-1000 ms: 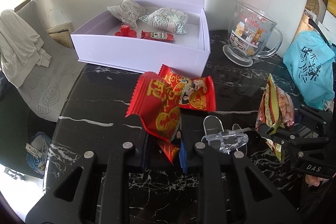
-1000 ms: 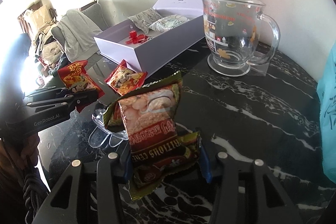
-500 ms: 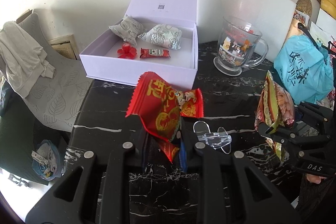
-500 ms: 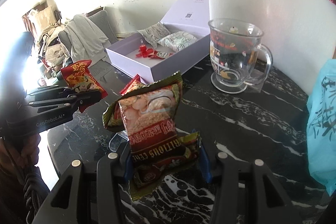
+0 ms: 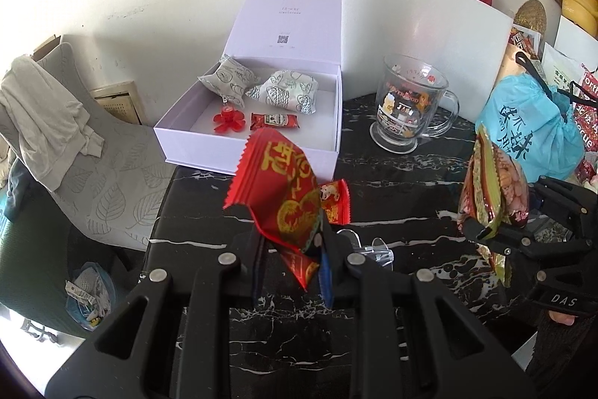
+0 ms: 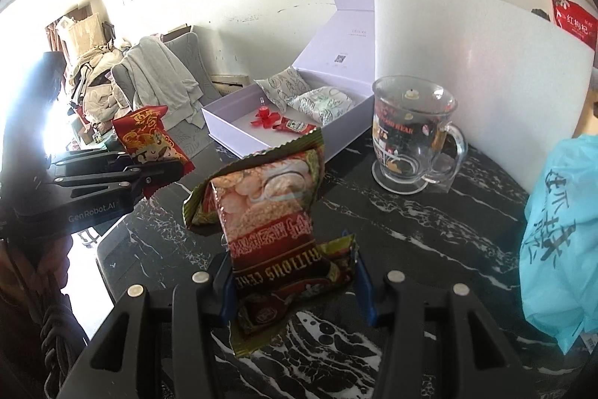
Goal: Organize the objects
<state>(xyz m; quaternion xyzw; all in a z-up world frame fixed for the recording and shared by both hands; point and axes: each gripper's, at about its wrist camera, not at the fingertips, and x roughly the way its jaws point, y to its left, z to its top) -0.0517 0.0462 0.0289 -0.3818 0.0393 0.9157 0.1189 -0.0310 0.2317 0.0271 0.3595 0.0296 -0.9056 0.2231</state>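
You are clamping the left gripper (image 5: 289, 260) on a light, crinkly red packet (image 5: 282, 197) and the right gripper (image 6: 293, 281) on a soft cereal pouch (image 6: 276, 212), both by slippery lower seams.

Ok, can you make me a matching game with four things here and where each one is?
Things:
1. red snack packet
2. green cereal packet
3. ketchup sachet
4. glass mug

Places:
A. standing on the black marble table
B. lying inside the white box
C. pinched in the left gripper
D. pinched in the right gripper

Pairs: 1-C, 2-D, 3-B, 4-A
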